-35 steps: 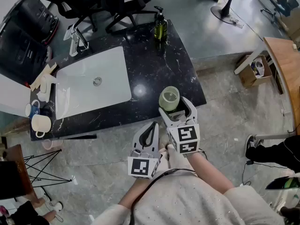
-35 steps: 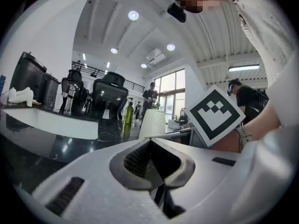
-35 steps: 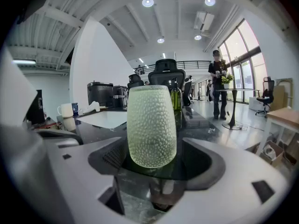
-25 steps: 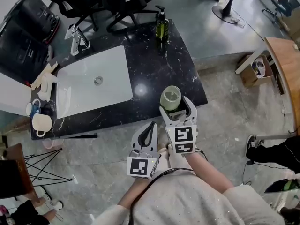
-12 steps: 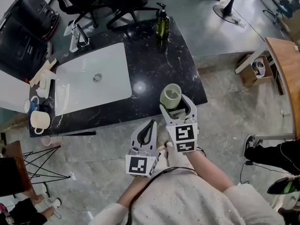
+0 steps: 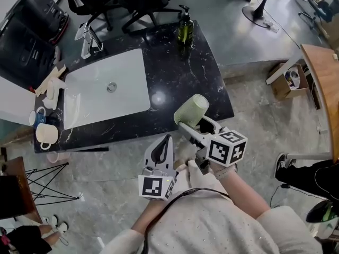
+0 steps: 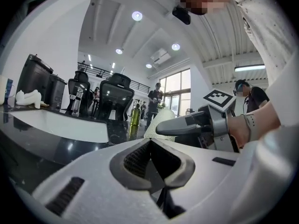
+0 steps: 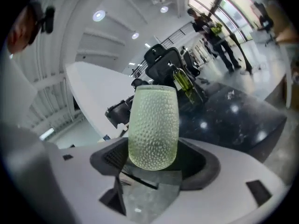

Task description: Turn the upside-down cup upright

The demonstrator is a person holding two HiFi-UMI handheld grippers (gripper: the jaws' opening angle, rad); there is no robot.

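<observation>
Head view: right gripper is holding the green cup tilted over the black counter's near edge, so it looks mid-flip. Left gripper is idling beside it.

Left gripper view: its 2 jaws are pressing together on nothing.

Right gripper view: jaws have just been closing slightly and are pinching the cup. Rim end is probably nearest the camera, but that's hard to confirm.

Next: finishing the roll, then setting it down mouth-up.

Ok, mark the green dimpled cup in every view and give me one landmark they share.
Head view: cup, centre, tilted, at the near edge of the black counter.
Left gripper view: cup, near centre, small and pale, right of the green pump bottle.
Right gripper view: cup, centre, large.
Shared landmark: the green pump bottle.
</observation>
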